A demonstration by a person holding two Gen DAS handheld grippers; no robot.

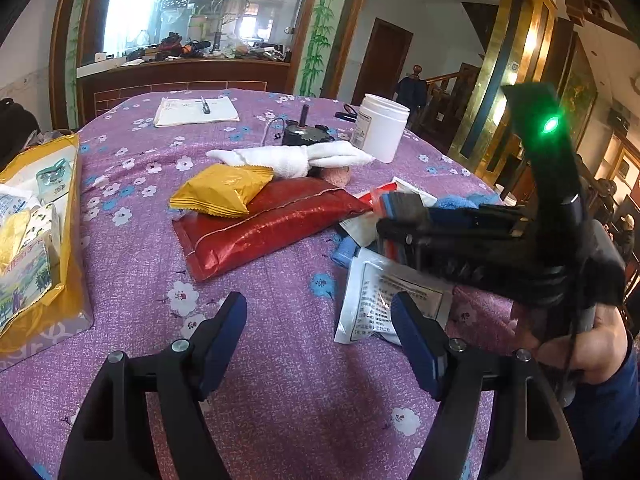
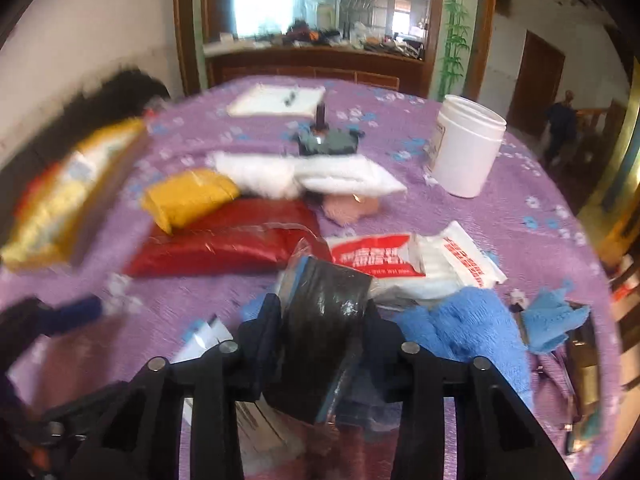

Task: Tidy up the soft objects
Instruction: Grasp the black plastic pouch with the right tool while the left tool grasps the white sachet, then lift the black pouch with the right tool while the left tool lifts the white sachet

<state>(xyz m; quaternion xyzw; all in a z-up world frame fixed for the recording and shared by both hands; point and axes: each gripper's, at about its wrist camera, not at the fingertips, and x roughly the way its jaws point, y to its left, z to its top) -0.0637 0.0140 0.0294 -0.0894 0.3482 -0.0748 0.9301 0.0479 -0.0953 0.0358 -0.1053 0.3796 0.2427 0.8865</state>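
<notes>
From the left wrist, the left tongs (image 1: 318, 330) stand spread and empty over the purple flowered cloth of the surface (image 1: 280, 420). Just at 1 o'clock of them lies a flat white sachet with small black print (image 1: 370, 304), its long axis running toward 12 o'clock; the print is too small to read. The open yellow box of soft packets (image 1: 70, 264) waits at 9 o'clock, so the left hand is nearer to it. The right tongs (image 1: 396, 208) come in from 3 o'clock.

From the right wrist, the right tongs (image 2: 326, 300) are pressed together on a dark flat packet in clear wrapping (image 2: 324, 320), which stands upright between them. At 1 o'clock lies a red-and-white pack of wet wipes (image 2: 376, 258); of its writing only "Wet wipe" can perhaps be read. The yellow box is far at 10 o'clock, the fluffy blue towel (image 2: 468, 324) at 3 o'clock.
</notes>
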